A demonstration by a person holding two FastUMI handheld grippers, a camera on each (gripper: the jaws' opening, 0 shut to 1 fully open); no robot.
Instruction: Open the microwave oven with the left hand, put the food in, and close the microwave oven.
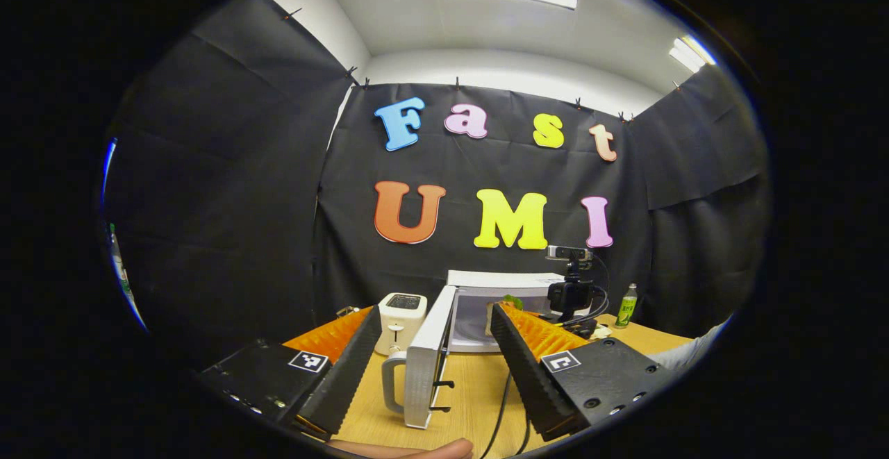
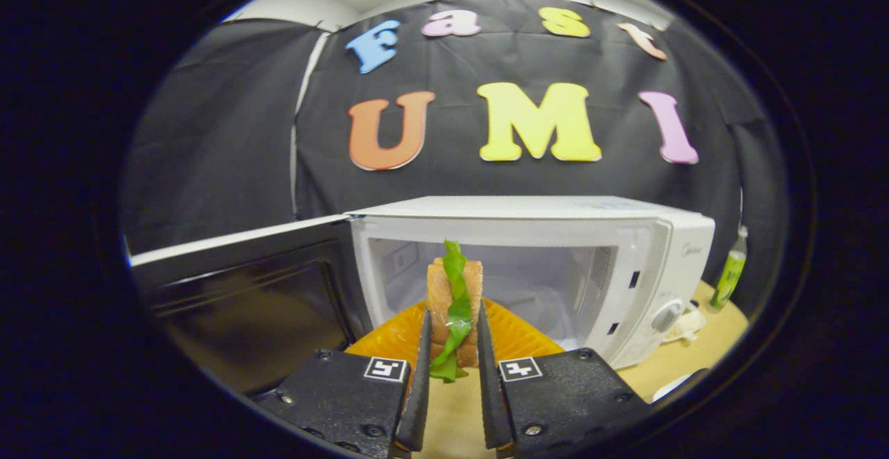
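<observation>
white toaster point(image 1: 401, 320), green bottle point(image 1: 627, 305), tabletop camera point(image 1: 569, 254)

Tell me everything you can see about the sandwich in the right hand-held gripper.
The sandwich is two brown bread slices with a green lettuce leaf between them, the leaf sticking out at top and bottom. It stands on edge, upright, clamped between the two fingers of the right hand-held gripper. It hangs in front of the open microwave, level with the cavity and not yet inside, above the wooden table.

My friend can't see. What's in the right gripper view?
The right gripper holds a sandwich with green lettuce upright between its fingers, just in front of a white microwave whose door hangs open to the left.
</observation>
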